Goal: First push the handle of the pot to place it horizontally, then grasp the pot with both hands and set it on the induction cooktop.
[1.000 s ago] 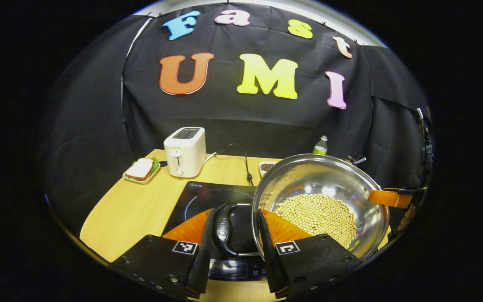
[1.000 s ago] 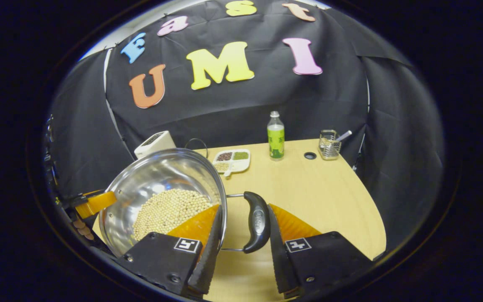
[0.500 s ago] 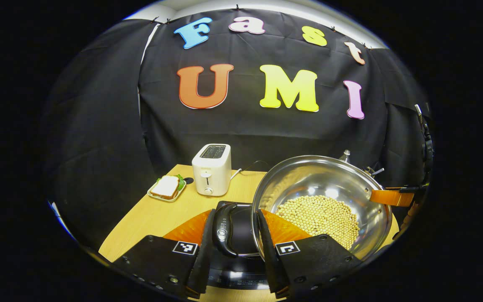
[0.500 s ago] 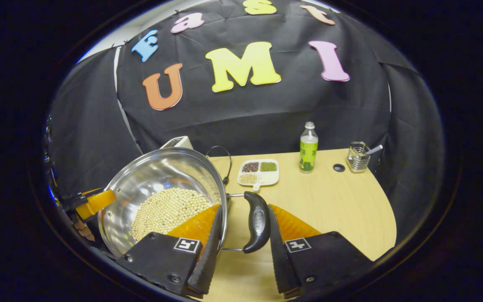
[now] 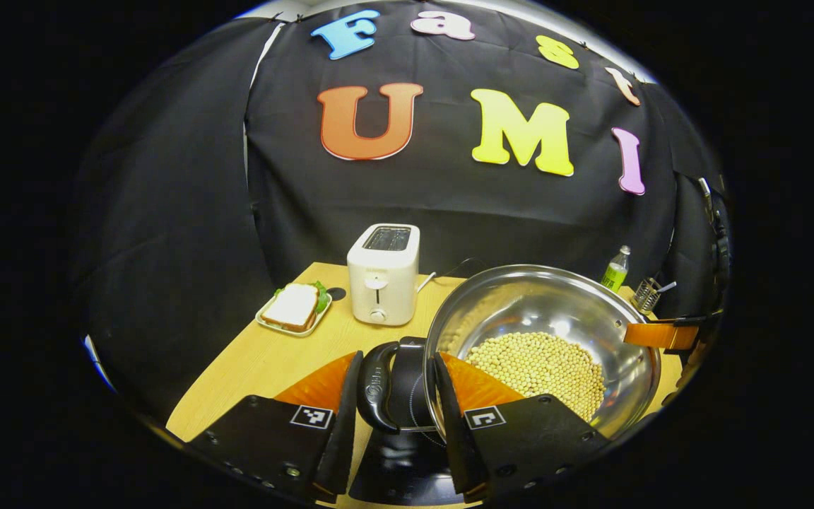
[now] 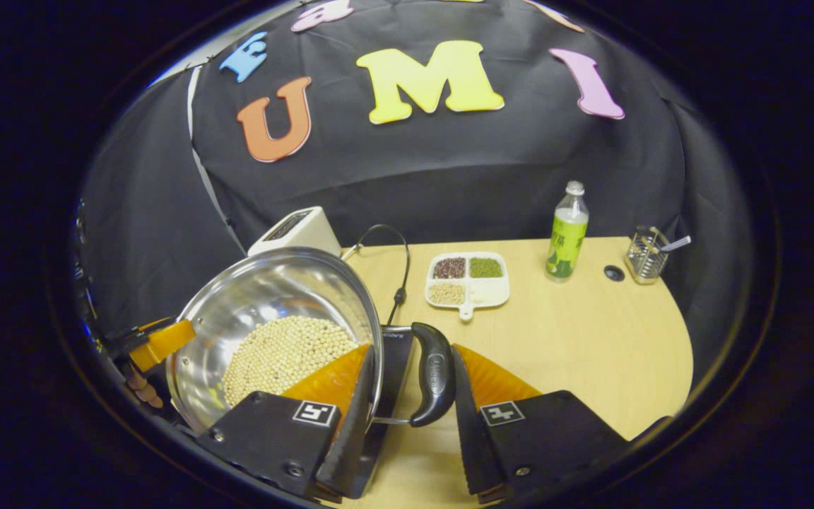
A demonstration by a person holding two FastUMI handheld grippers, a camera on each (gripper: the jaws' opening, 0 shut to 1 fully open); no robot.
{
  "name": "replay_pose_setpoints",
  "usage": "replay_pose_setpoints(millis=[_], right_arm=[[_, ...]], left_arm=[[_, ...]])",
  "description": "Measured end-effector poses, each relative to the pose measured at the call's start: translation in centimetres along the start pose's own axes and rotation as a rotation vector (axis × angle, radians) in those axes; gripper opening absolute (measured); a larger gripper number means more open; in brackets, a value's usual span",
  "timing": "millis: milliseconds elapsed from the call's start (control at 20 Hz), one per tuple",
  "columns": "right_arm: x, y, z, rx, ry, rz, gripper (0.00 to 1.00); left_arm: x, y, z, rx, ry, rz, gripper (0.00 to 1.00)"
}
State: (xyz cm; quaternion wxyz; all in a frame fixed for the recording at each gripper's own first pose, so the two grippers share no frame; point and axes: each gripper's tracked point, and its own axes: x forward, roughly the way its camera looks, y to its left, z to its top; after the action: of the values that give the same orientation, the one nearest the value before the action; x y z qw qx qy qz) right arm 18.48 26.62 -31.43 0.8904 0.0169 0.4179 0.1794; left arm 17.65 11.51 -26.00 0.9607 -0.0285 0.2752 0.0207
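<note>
A steel pot (image 5: 541, 311) holding pale beans (image 5: 538, 364) hangs level between my two grippers. My left gripper (image 5: 398, 355) is shut across the pot's left black handle (image 5: 376, 385), one finger outside the handle and the other inside the pot wall. My right gripper (image 6: 413, 348) grips the right handle (image 6: 435, 371) the same way. The black induction cooktop (image 5: 400, 466) lies under the pot, and its corner (image 6: 394, 353) shows below the right handle. I cannot tell whether the pot touches it.
On the wooden table (image 6: 591, 339) stand a white toaster (image 5: 384, 272), a sandwich plate (image 5: 294, 309), a divided tray of grains (image 6: 467, 281), a green bottle (image 6: 567, 230) and a wire holder (image 6: 646, 253). The cooktop's cable (image 6: 400, 272) runs back past the toaster.
Both grippers have carried the pot leftward over the cooktop. The cooktop, earlier ahead of the left handle, now lies beneath the pot and has come into the right gripper view.
</note>
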Motion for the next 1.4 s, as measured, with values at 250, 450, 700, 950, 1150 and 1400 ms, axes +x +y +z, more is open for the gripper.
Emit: replay_pose_setpoints(millis=[250, 450, 700, 950, 1150, 1400], right_arm=[[3.9, 0.4, -1.5, -0.016, 0.024, -0.027, 0.6], [5.4, 0.9, -2.9, -0.016, 0.049, -0.027, 0.6], [6.0, 1.0, -3.3, 0.003, 0.031, -0.021, 0.6], [6.3, 1.0, -3.0, 0.02, 0.007, -0.003, 0.6], [6.4, 1.0, -2.8, 0.052, -0.023, 0.019, 0.62], [6.0, 0.7, -2.2, 0.122, -0.091, 0.056, 0.65]], left_arm=[[3.7, 1.4, -2.5, -0.018, 0.046, -0.024, 0.53], [5.2, 2.2, -4.0, -0.046, 0.065, -0.035, 0.53], [5.8, 2.3, -4.5, -0.09, 0.06, -0.039, 0.53], [5.9, 2.6, -4.6, -0.073, 0.036, -0.032, 0.53], [5.8, 2.7, -4.6, -0.054, 0.032, -0.037, 0.53], [5.5, 2.8, -4.3, -0.044, 0.016, -0.015, 0.6]])
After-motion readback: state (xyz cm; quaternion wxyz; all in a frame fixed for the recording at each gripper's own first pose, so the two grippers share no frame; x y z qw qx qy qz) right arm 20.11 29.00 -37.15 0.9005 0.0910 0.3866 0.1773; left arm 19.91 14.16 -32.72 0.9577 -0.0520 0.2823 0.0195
